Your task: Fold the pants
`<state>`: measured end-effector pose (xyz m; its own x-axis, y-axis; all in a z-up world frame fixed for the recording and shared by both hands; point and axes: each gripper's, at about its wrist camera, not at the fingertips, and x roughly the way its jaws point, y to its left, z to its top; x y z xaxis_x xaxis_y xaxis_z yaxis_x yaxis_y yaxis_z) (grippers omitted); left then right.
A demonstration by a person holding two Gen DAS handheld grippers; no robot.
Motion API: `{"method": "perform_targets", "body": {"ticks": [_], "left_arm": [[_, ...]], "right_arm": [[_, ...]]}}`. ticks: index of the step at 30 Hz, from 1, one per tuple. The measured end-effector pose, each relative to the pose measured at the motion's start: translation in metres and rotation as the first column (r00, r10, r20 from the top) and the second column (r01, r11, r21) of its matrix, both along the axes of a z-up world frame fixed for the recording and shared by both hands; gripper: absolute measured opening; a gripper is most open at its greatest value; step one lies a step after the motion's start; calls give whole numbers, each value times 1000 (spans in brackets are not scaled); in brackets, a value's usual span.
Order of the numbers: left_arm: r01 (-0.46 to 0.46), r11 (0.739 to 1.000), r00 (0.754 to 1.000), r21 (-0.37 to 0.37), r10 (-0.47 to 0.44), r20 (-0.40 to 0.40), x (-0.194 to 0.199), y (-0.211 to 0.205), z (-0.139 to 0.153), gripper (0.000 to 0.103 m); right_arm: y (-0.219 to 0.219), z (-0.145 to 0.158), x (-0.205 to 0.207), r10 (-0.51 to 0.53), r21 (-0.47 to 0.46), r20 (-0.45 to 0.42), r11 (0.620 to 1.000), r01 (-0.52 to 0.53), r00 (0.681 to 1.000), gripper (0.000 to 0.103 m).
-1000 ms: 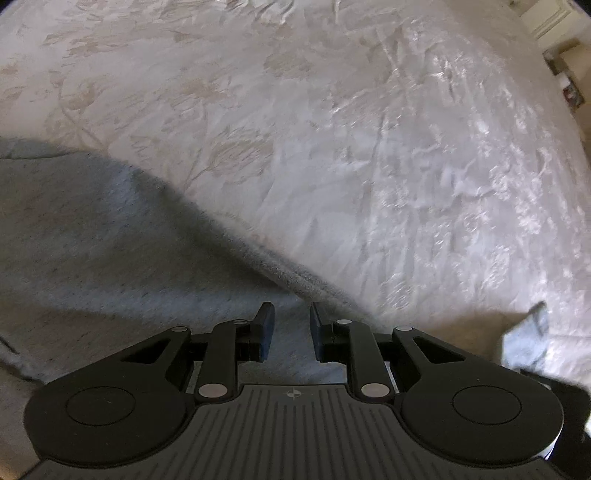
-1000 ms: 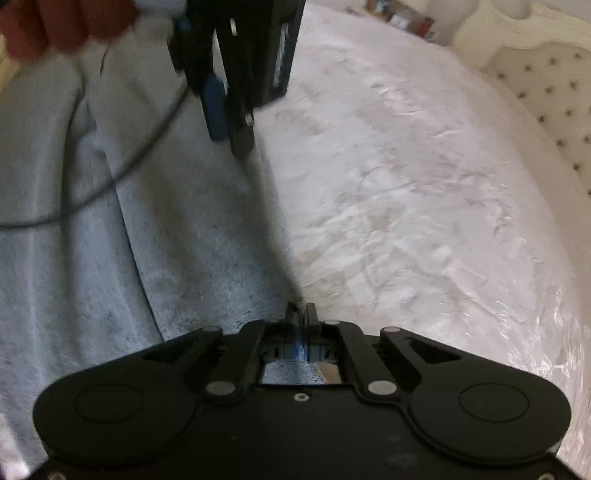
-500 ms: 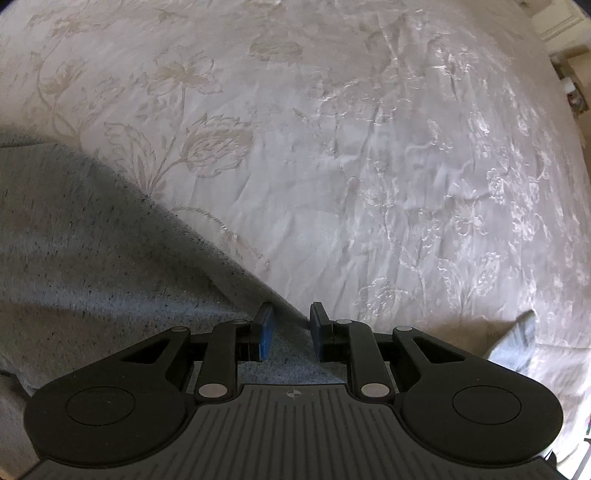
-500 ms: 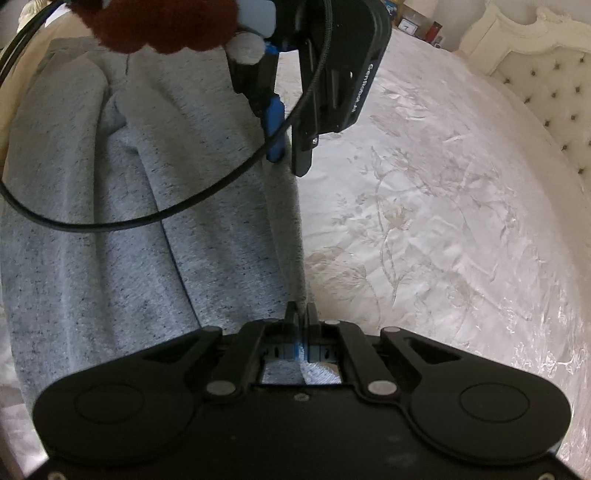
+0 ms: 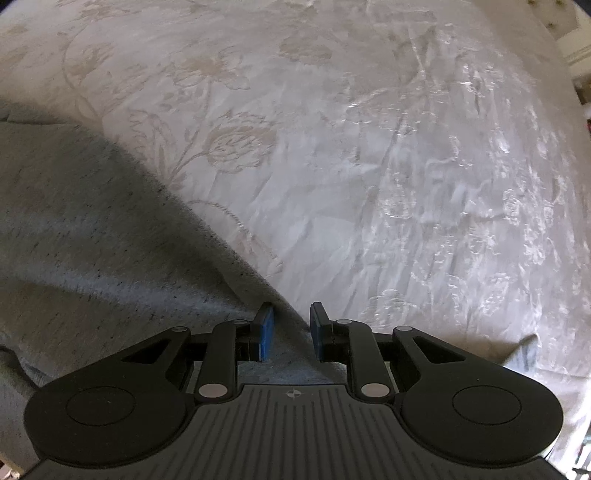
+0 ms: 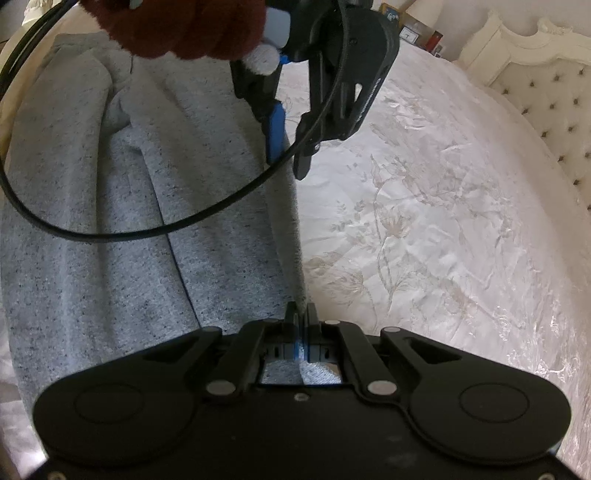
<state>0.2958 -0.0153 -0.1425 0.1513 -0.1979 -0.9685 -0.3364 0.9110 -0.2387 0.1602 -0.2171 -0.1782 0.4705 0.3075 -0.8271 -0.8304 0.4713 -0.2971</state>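
Grey speckled pants (image 6: 122, 229) lie lengthwise on a white floral bedspread (image 6: 424, 221), legs folded together. In the left wrist view the pants (image 5: 92, 236) fill the lower left. My left gripper (image 5: 291, 325) is open, its blue-padded jaws on either side of the raised right edge of the fabric. It also shows in the right wrist view (image 6: 286, 162), above that same edge. My right gripper (image 6: 302, 314) is shut on the pants' edge nearer to me.
A tufted cream headboard (image 6: 546, 85) rises at the far right. A black cable (image 6: 155, 232) hangs across the pants. Small items stand on a surface (image 6: 417, 35) beyond the bed. The bedspread (image 5: 369, 166) spreads wide to the right of the pants.
The left gripper has moved along and down to the pants' right edge, which now runs between its open jaws. The right gripper stays shut on the fabric.
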Motion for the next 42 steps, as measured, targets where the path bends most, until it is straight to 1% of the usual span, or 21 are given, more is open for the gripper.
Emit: {"method": "perform_targets", "body": {"ticks": [5, 9, 16, 20, 21, 22, 24, 25, 27, 28, 29, 30, 31, 32, 34, 35, 36, 37, 39, 41, 42], "left_arm": [[-9, 1000, 1000, 17, 9, -10, -3, -1, -3, 21], [26, 999, 999, 36, -25, -21, -3, -8, -4, 21], [33, 999, 998, 27, -32, -47, -1, -15, -8, 21], [60, 998, 995, 0, -60, -77, 3, -17, -19, 19], [62, 998, 995, -5, -63, -77, 2, -18, -21, 16], [54, 998, 997, -15, -55, -62, 0, -18, -22, 4], [39, 999, 999, -30, -39, -3, -9, -15, -16, 3], [46, 999, 998, -17, -45, 33, -15, -16, -10, 3], [74, 997, 993, 26, -76, 87, -31, -19, 2, 3], [91, 995, 989, 47, -95, 117, -41, -20, 9, 3], [101, 993, 984, 68, -110, 143, -52, -21, 15, 3], [106, 991, 979, 84, -118, 163, -63, -21, 20, 3], [107, 990, 977, 94, -122, 176, -71, -21, 24, 3], [105, 989, 975, 104, -123, 187, -80, -21, 27, 3], [100, 988, 971, 114, -122, 204, -94, -19, 33, 3], [101, 988, 969, 118, -125, 211, -100, -21, 35, 3], [102, 987, 968, 124, -128, 217, -105, -22, 36, 3], [104, 986, 966, 129, -131, 222, -109, -22, 37, 3], [110, 984, 964, 139, -140, 228, -114, -25, 38, 3], [112, 984, 963, 141, -142, 231, -118, -27, 38, 3], [111, 984, 962, 141, -142, 232, -118, -27, 39, 3]], "right_arm": [[1, 1, -8, 41, -12, 29, 999, -40, 999, 3], [1, 3, -10, 37, 0, 34, 999, -37, 999, 3], [-1, 8, -14, 30, 12, 59, 999, -31, 998, 3], [-1, 12, -16, 12, 31, 55, 999, -14, 998, 3], [-2, 12, -16, 0, 40, 48, 999, -2, 999, 3], [-3, 13, -15, -17, 52, 38, 999, 15, 999, 3], [-5, 16, -13, -64, 81, 17, 995, 62, 998, 3], [-7, 18, -12, -101, 103, 2, 990, 100, 995, 4], [-16, 24, -7, -201, 171, -58, 963, 208, 978, 8], [-23, 29, -5, -262, 213, -93, 937, 276, 960, 11], [-30, 32, -3, -308, 246, -120, 912, 329, 944, 22], [-40, 37, 1, -384, 284, -158, 865, 415, 910, 30], [-47, 40, 3, -439, 305, -176, 826, 473, 881, 41], [-57, 43, 8, -520, 322, -193, 768, 554, 832, 47], [-73, 46, 19, -630, 324, -215, 675, 663, 747, 50], [-81, 44, 30, -697, 306, -222, 615, 727, 682, 56], [-87, 41, 40, -740, 281, -225, 573, 770, 633, 60], [-94, 36, 55, -790, 250, -234, 514, 820, 567, 62], [-104, 24, 81, -861, 189, -230, 418, 889, 454, 63], [-114, 5, 110, -918, 103, -219, 315, 943, 331, 68], [-120, -7, 124, -943, 46, -210, 253, 966, 257, 68]]}}
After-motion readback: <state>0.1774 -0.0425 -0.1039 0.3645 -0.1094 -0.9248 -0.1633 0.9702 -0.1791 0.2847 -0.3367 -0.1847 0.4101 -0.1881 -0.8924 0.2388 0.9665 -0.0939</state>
